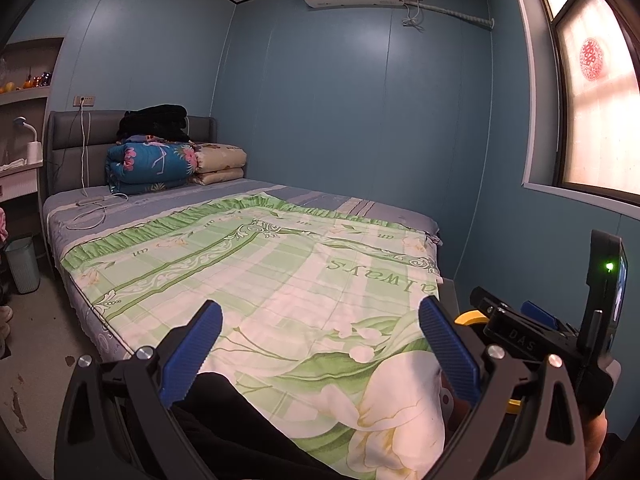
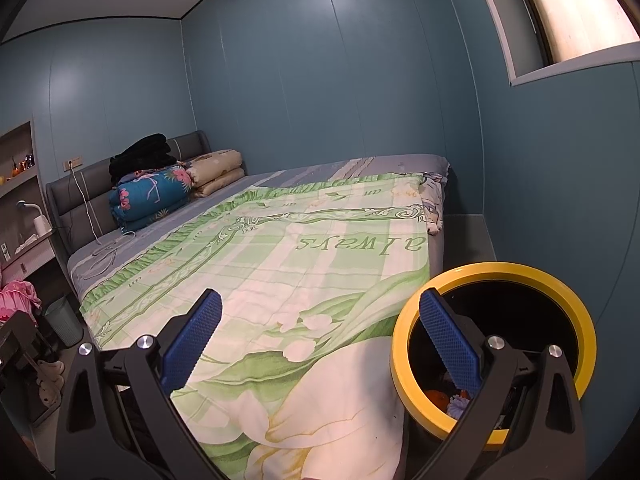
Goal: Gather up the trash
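A bin with a yellow rim and a black inside stands at the foot of the bed, lower right in the right wrist view. Some orange and bluish trash lies at its bottom. My right gripper is open and holds nothing; its right finger hangs over the bin's mouth. My left gripper is open and empty above the green flowered sheet. A sliver of the yellow rim shows past its right finger. I see no loose trash on the sheet.
Folded quilts and a white cable lie by the headboard. A pale ribbed basket stands on the floor at the left. Blue walls close the bed's far side. The right tool's screen is close on the right.
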Motion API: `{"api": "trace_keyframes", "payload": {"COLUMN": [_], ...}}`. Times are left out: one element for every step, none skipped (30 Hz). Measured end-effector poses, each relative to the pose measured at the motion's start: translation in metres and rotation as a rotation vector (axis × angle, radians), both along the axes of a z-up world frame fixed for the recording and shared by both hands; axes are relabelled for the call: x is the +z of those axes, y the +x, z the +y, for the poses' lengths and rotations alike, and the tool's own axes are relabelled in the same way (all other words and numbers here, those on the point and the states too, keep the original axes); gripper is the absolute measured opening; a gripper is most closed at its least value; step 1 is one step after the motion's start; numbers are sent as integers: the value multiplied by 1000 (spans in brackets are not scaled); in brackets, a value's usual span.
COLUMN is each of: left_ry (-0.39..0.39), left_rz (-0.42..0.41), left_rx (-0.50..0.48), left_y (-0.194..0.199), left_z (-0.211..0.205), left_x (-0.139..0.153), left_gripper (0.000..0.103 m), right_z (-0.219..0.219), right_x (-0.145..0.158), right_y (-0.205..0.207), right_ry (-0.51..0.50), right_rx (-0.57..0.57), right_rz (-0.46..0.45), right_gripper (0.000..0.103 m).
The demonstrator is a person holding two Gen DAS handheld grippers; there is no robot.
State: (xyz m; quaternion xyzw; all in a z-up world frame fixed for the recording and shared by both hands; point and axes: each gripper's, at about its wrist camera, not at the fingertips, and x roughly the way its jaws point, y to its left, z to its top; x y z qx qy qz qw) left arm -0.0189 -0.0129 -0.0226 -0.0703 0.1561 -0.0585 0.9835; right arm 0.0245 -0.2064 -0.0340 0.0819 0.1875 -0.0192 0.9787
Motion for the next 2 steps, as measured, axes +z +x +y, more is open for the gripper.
{"api": "trace_keyframes", "payload": {"left_ry": [0,0], "left_rz": [0,1], "left_rx": [0,0], "left_y": [0,0], "left_z": [0,0], "left_x": [0,0], "left_gripper": [95,95], "right_z": [0,0], "right_x": [0,-1], "right_y": [0,-1], "right_ry": [0,1], "right_rx": [0,0], "right_rz": [1,1], "right_gripper": [95,95]}}
